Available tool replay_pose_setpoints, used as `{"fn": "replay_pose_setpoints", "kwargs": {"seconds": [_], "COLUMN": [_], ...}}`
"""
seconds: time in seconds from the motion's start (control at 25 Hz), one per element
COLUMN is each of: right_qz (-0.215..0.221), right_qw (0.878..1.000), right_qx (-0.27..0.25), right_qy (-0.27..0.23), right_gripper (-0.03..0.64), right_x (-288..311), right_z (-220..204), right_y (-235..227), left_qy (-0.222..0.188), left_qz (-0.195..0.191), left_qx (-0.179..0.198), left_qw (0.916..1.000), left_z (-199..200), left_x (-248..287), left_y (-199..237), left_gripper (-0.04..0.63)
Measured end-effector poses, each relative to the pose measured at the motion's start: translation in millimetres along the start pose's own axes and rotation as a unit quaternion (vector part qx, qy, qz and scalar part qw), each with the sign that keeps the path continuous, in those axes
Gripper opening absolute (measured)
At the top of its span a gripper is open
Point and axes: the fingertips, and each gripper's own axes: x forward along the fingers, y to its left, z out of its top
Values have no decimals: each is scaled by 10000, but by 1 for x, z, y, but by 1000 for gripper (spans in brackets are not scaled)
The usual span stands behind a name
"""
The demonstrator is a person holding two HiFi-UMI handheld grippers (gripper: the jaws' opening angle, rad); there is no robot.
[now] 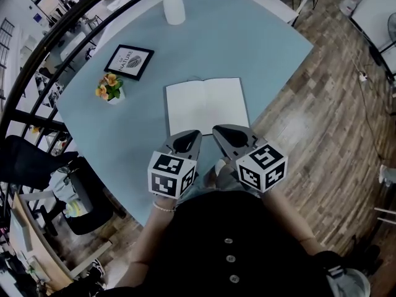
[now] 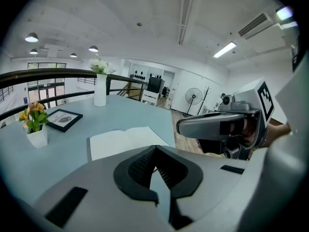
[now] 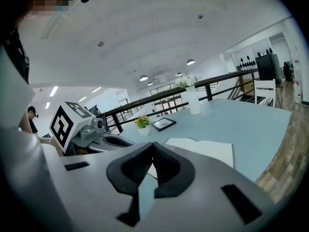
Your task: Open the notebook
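The notebook [image 1: 206, 104] lies open mid-frame on the desk [image 1: 260, 48]; below it, the left gripper [image 1: 195, 134] and right gripper [image 1: 218, 130] have fingers clenched, empty.

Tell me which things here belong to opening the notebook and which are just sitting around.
Job in hand: notebook, already lying open; left gripper and right gripper, jaws together, empty.
Lying about: white vase with flowers; framed picture; small flower pot.
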Motion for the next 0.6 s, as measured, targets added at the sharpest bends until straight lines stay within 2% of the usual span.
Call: {"fn": "replay_pose_setpoints", "kwargs": {"seconds": [0.6], "right_qz": [-9], "right_qw": [9998], "right_qx": [166], "right_qy": [133], "right_gripper": [5], "right_x": [-1], "right_z": [-12], "right_y": [-1], "left_qy": [84], "left_qz": [-199], "left_qx": [-109], "left_qw": [9997], "left_z": [-4], "left_x": [4], "left_y": [-7], "left_gripper": [17]}}
